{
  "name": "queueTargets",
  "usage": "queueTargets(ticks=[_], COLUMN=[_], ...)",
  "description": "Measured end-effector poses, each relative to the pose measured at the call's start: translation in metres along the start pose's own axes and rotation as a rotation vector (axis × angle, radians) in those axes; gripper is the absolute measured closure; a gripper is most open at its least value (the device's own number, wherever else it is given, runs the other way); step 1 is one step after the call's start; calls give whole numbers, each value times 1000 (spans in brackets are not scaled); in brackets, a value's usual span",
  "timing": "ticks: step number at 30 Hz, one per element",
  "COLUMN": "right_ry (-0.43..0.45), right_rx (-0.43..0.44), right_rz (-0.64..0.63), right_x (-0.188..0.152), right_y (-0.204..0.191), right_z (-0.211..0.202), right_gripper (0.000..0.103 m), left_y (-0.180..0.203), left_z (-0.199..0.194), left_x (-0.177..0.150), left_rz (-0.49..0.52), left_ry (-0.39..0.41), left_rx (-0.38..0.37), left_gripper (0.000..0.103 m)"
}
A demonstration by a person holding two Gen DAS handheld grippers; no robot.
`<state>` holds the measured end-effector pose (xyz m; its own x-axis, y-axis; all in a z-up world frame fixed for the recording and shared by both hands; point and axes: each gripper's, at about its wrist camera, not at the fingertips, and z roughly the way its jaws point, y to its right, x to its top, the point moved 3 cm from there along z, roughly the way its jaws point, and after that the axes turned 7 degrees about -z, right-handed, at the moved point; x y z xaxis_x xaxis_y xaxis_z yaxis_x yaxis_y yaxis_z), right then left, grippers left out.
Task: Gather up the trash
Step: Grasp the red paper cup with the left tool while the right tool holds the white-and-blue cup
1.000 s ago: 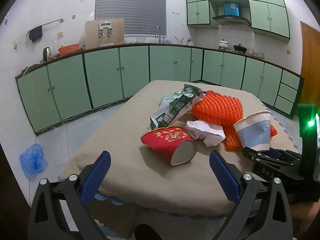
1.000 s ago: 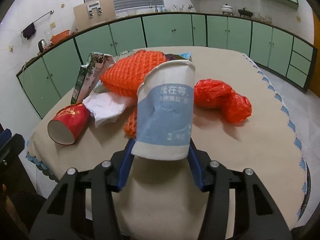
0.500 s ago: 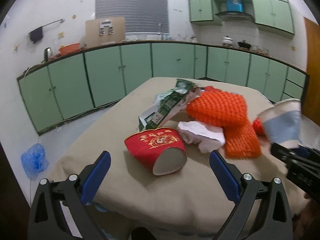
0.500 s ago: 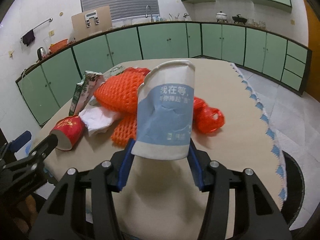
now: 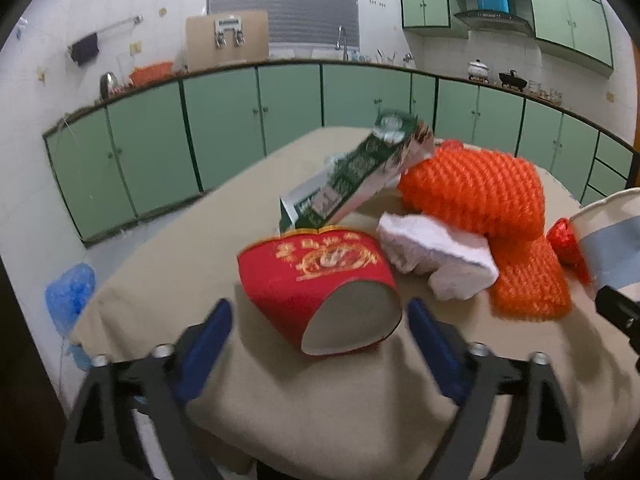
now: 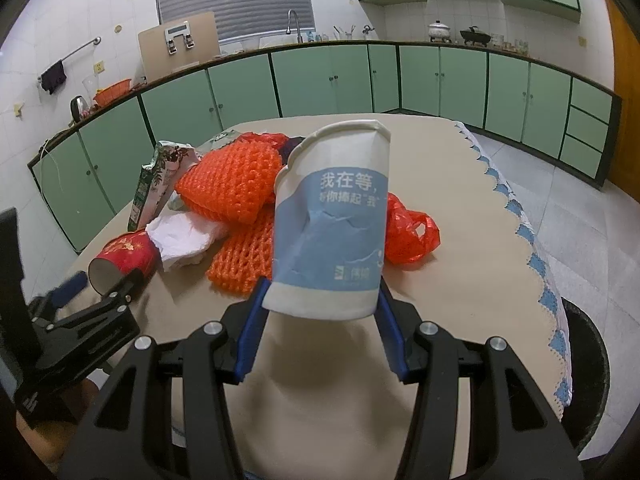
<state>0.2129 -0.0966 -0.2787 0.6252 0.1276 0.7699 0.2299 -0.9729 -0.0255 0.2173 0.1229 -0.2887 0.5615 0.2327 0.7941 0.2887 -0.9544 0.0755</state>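
A red paper cup (image 5: 320, 284) lies on its side on the beige table (image 5: 168, 276), mouth toward me. My left gripper (image 5: 320, 344) is open, its blue pads either side of the cup's mouth, just short of it. My right gripper (image 6: 320, 328) is shut on a white and blue paper cup (image 6: 332, 224), held upright above the table; that cup also shows at the right edge of the left wrist view (image 5: 612, 240). Behind lie crumpled white paper (image 5: 436, 252), orange foam netting (image 5: 480, 196), a green carton (image 5: 356, 176) and a red plastic bag (image 6: 408, 232).
Green kitchen cabinets (image 5: 240, 120) run along the far walls. A blue plastic bag (image 5: 68, 292) lies on the floor left of the table. A dark round bin (image 6: 584, 364) sits on the floor by the table's right edge. The left gripper shows in the right wrist view (image 6: 80, 312).
My left gripper has moved forward to the red cup, now between its open pads. My right gripper has lifted the white and blue cup and drawn it back to the right.
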Motion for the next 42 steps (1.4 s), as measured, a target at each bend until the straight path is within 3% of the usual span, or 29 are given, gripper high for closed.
queueTargets(ticks=[1,3,18,20,21,22,29,42], right_ry=[1,0,8,9,9,9,21,16], right_rx=[-1,-3,-2,-2,-3,-2,0,0], right_rz=[-4,-7,-17,-16,-15,-12,-8,-3], right_x=[0,-1,-3,-3,-4,-4,-4,-5], right_y=[0,-1,-7,-7,-7,-6,-4,-5], right_z=[0,0,-12,-15,-15,-17,-25,-28], right_gripper=[53,53,53,53,53,53,53,53], left_y=[-2,-9,-22,-22,-21,-20,-15,-9], left_z=[3,2,-23,-28,-30,-32,-44,-27], left_x=[-1,-1,2,1,1,0,-9,-1], left_rz=[-2,-16,-11,-7,-5,-2,15,85], left_ry=[-12,-17,22,22,19,17,7,9], left_rx=[-12,-30,-105,-118,-122,-122,-168,-224], left_gripper=[37,44,66,75,97,103,103,103])
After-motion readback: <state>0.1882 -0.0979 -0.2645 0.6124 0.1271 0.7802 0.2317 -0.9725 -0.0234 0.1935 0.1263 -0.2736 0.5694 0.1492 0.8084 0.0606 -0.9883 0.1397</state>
